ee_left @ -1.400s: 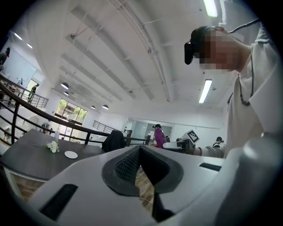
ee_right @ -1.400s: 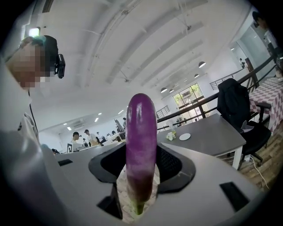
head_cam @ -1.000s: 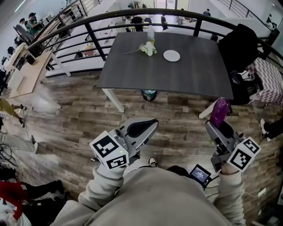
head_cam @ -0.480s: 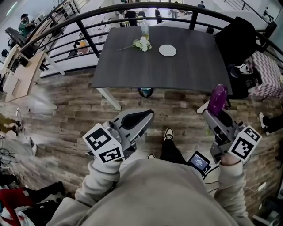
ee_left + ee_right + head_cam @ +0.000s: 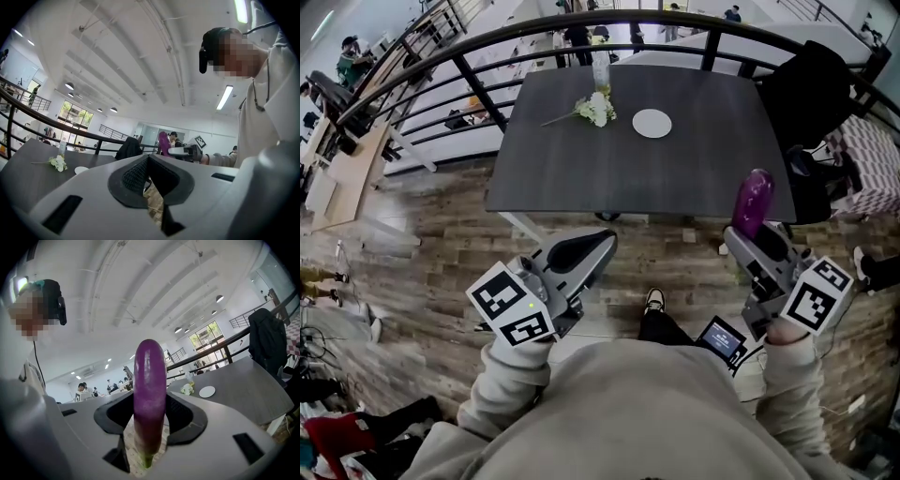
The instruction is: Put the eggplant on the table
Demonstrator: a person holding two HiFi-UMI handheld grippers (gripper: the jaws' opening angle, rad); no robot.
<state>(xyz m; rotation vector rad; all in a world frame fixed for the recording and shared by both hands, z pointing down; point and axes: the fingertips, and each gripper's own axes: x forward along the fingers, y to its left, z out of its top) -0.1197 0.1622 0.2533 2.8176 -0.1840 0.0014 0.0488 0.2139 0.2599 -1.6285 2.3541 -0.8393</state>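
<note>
A glossy, smooth eggplant (image 5: pixel 150 380) sits between the right gripper (image 5: pixel 149 418)'s matt grey plastic jaws, a matt, dark wood-grain table (image 5: pixel 243 399) beyond them.

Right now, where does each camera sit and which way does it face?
Head view: on the person's head, looking steeply down at table and floor; shows sleeves, a foot, the left gripper, and the right gripper holding the eggplant.
Left gripper view: on that gripper, looking along its closed fingers toward the table; shows the person's torso.
Right gripper view: on that gripper, looking along fingers clamped on the eggplant toward the table; shows the torso.
Shared: both gripper views see the plate and flowers.
</note>
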